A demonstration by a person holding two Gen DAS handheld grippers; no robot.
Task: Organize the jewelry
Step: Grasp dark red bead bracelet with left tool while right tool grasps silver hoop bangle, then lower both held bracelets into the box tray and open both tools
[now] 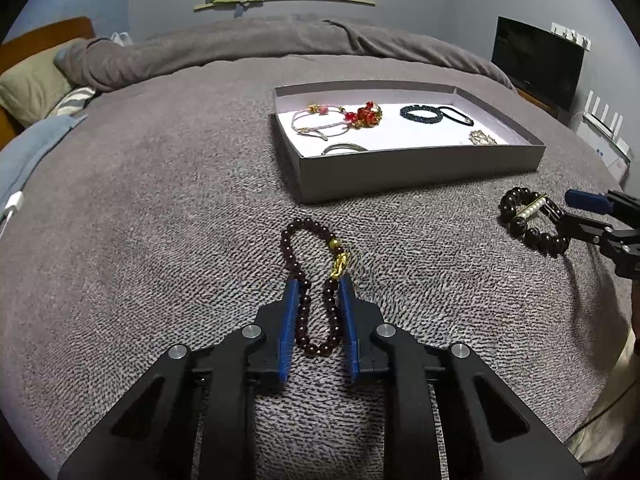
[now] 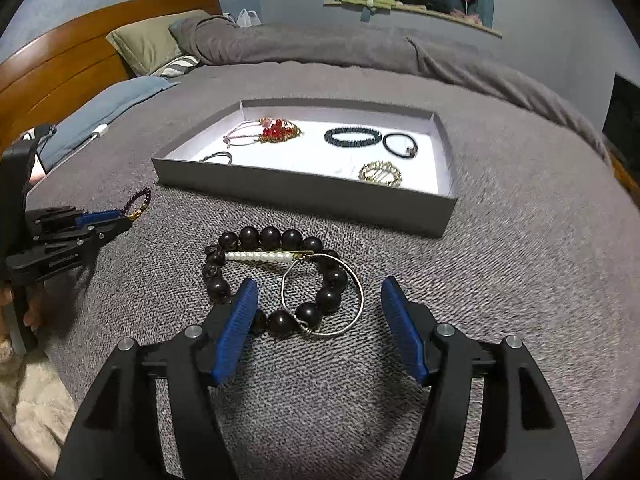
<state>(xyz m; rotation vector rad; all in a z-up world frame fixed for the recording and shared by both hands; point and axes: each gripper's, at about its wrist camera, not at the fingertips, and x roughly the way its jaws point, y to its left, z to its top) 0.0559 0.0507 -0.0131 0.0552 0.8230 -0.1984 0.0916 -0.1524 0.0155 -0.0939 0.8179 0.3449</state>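
A dark red bead bracelet with a gold charm (image 1: pixel 308 280) lies on the grey blanket. My left gripper (image 1: pixel 320 286) sits around its near half, blue pads on both sides with small gaps, not clamped. In the right wrist view, a large dark bead bracelet (image 2: pixel 276 276), a pearl bar pin (image 2: pixel 260 257) and a silver wire hoop (image 2: pixel 324 300) lie together. My right gripper (image 2: pixel 320 286) is open wide around them, its left pad touching the beads. A grey box (image 1: pixel 420 168) holds several pieces; it also shows in the right wrist view (image 2: pixel 304 196).
The bed is covered with a grey blanket (image 1: pixel 140 220), with a rumpled duvet (image 1: pixel 240 44) behind the box. Pillows (image 2: pixel 152 40) and a wooden headboard (image 2: pixel 80 56) are at the far left. A dark monitor (image 1: pixel 536 64) stands to the right.
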